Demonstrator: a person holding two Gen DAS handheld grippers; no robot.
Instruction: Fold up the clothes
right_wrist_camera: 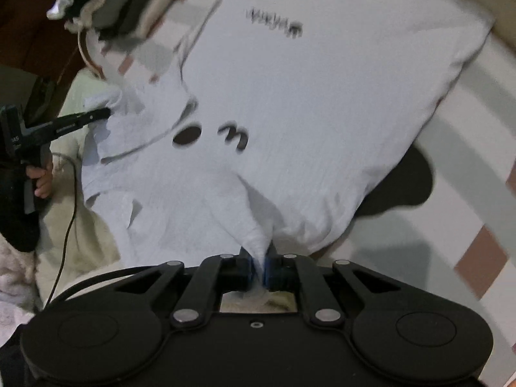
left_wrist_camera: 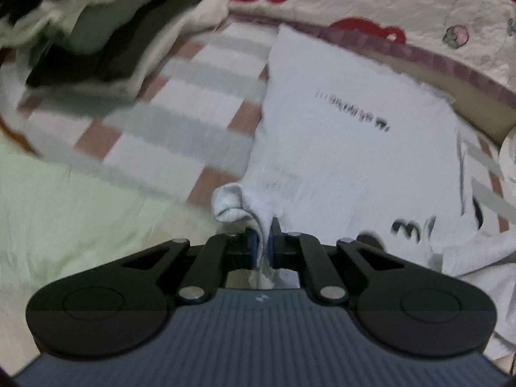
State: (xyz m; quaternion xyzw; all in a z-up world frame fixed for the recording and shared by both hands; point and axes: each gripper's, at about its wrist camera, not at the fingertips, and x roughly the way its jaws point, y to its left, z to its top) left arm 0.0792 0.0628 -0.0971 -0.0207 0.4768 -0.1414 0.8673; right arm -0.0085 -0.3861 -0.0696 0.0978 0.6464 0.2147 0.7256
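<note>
The left gripper (left_wrist_camera: 264,238) has its blue-padded jaws pinched tight on a bunched fold of the white cotton T-shirt with black print (left_wrist_camera: 348,135). The right gripper (right_wrist_camera: 260,266) is likewise clamped on a gathered tuck of the same shirt (right_wrist_camera: 306,103). The shirt spreads over the striped pink, grey and white bedspread (left_wrist_camera: 180,122). Beyond it, toward the bedspread's far left corner, sits a stack of folded cream and dark clothes (left_wrist_camera: 96,32).

One T-shirt (right_wrist_camera: 290,103), two claws (left_wrist_camera: 263,242).
</note>
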